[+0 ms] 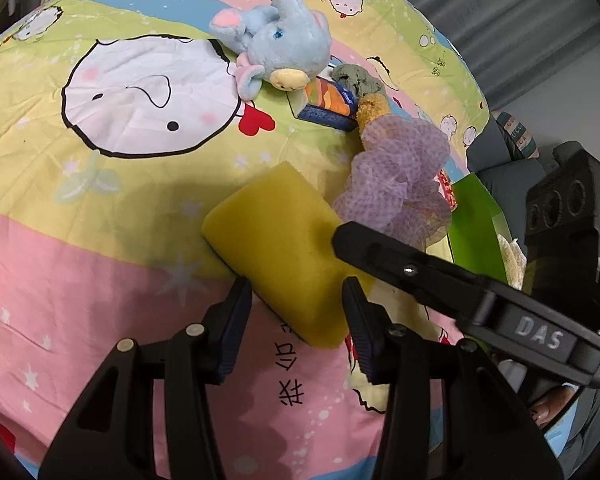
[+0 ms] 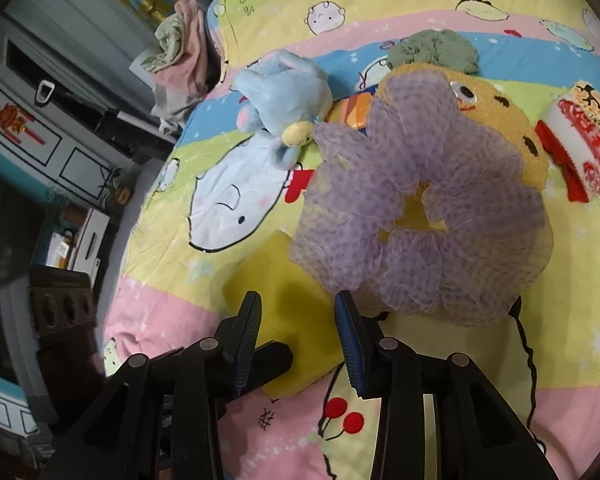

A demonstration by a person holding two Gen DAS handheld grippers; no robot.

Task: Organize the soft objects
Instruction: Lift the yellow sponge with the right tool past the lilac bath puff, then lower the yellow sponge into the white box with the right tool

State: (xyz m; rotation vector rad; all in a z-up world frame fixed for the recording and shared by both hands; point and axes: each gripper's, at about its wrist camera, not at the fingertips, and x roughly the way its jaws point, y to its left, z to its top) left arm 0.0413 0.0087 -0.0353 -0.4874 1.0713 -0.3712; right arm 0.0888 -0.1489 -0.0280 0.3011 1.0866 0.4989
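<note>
Both tools crowd the sponge on the bed.
My left tool [image 1: 296, 312] clamps the sponge [image 1: 276, 236]; my right tool [image 2: 296, 340], jaws apart, may snag the purple bath puff [image 2: 420, 216].

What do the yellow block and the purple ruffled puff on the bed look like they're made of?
The yellow block looks like open-cell foam sponge: matte, finely pitted surface, softly rounded edges. The purple ruffled puff looks like thin synthetic mesh, probably nylon netting: translucent gathered layers with a dotted weave, bunched around a centre hole.
</note>
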